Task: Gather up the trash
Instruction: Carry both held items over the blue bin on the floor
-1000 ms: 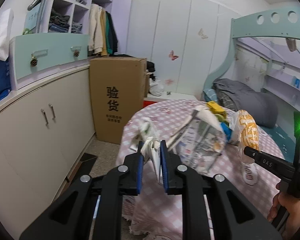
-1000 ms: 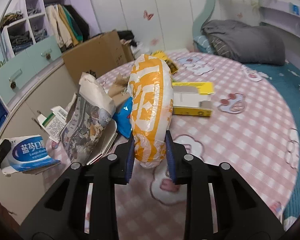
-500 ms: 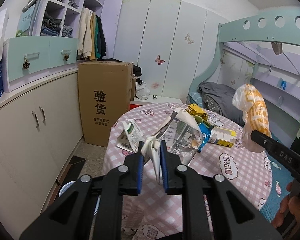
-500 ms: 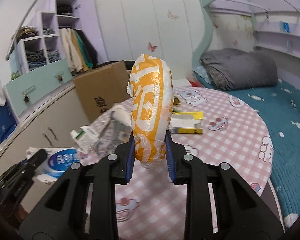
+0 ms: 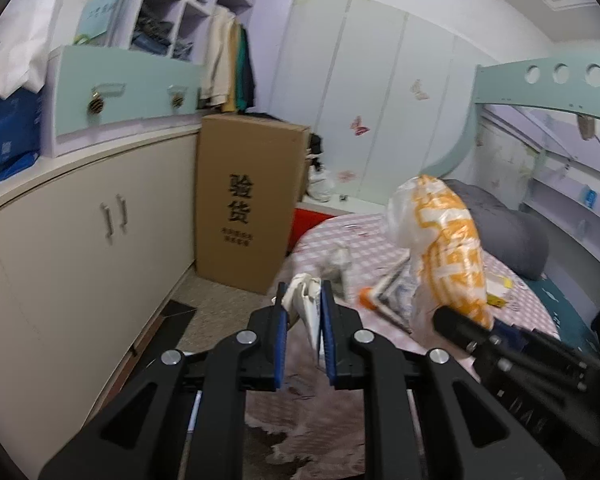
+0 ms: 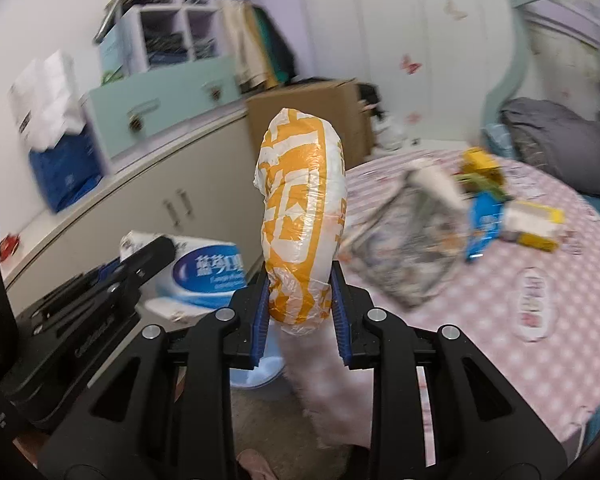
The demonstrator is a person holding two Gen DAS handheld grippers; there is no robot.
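Note:
My left gripper (image 5: 303,298) is shut on a white and blue tissue pack (image 5: 306,308); the pack also shows in the right wrist view (image 6: 204,270). My right gripper (image 6: 300,292) is shut on an orange and white plastic bag (image 6: 300,220), held upright; the bag also shows in the left wrist view (image 5: 444,248). Both grippers hover off the left edge of the round table (image 6: 540,280) with the pink checked cloth. On it lie a crumpled foil bag (image 6: 412,236), a blue wrapper (image 6: 482,226) and a yellow box (image 6: 534,222).
White cabinets (image 5: 80,248) run along the left wall, with a tall cardboard box (image 5: 248,204) at their far end. A pale blue bin (image 6: 260,372) shows on the floor below my right gripper. A bunk bed with grey bedding (image 5: 508,236) stands behind the table.
Both grippers have swung left and drawn back from the table with their loads still held. The view now looks toward the cabinets and floor, with motion blur.

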